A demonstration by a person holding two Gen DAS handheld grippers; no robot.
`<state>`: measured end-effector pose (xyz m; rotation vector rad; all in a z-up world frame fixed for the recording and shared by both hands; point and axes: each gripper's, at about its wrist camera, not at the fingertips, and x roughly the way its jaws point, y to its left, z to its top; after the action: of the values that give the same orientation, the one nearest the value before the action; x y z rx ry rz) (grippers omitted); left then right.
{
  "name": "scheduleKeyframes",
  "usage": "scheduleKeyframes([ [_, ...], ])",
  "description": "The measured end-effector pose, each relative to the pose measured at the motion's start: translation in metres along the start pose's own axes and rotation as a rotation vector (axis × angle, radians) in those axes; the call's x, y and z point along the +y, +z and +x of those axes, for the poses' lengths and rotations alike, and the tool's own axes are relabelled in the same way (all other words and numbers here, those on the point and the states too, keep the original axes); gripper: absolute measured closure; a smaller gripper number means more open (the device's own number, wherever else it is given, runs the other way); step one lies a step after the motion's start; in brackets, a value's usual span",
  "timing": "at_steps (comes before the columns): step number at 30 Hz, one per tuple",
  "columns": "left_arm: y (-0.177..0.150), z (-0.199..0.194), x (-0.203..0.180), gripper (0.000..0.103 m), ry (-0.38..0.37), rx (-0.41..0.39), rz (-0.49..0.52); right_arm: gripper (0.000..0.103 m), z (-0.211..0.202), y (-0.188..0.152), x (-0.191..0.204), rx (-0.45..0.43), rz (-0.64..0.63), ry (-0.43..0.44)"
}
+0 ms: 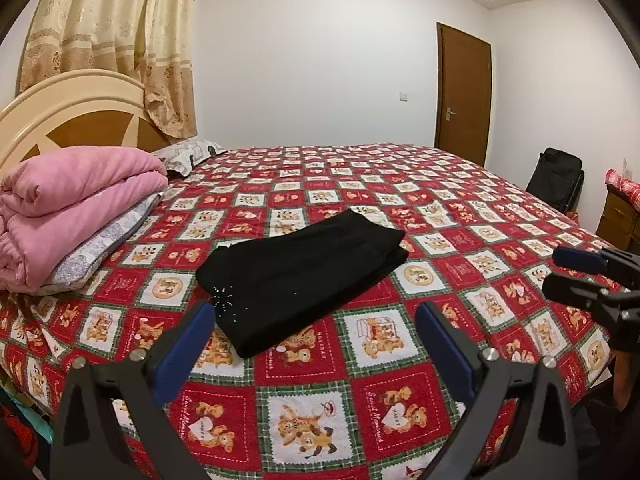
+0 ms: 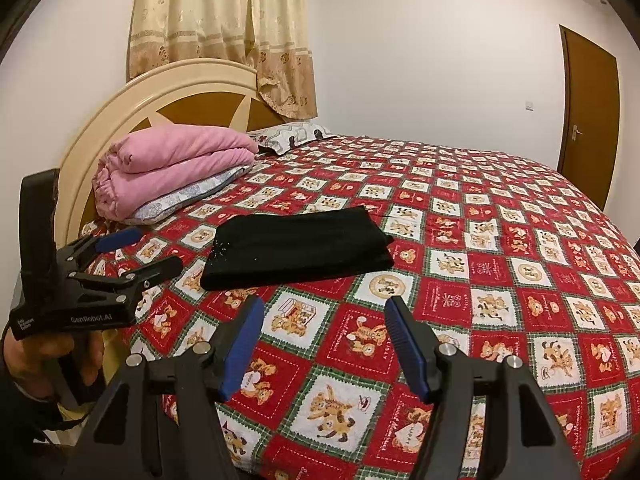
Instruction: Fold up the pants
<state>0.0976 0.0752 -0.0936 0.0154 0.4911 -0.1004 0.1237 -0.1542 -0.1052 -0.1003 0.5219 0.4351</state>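
Blue-padded left gripper (image 1: 316, 320) is held wide and empty just short of the folded black fabric pants (image 1: 304, 276), which lie ahead on the red teddy-bear patchwork bedspread (image 1: 400, 400). Right gripper (image 2: 324, 316) is likewise parted, empty, apparently withdrawn because folding looks finished.

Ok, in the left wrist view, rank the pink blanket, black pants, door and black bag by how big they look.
1. Black pants and pink blanket: look alike in size, so no ranking between them.
2. Door.
3. Black bag.
The door stands farthest, so it looks smaller.
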Motion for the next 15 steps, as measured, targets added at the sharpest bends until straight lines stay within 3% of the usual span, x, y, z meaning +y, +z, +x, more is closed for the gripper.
scheduleKeyframes([
  [15,0.005,-0.006,0.002,0.0,0.033,-0.029,-0.009,0.036,-0.01,0.002,-0.007,-0.059,0.036,-0.033],
])
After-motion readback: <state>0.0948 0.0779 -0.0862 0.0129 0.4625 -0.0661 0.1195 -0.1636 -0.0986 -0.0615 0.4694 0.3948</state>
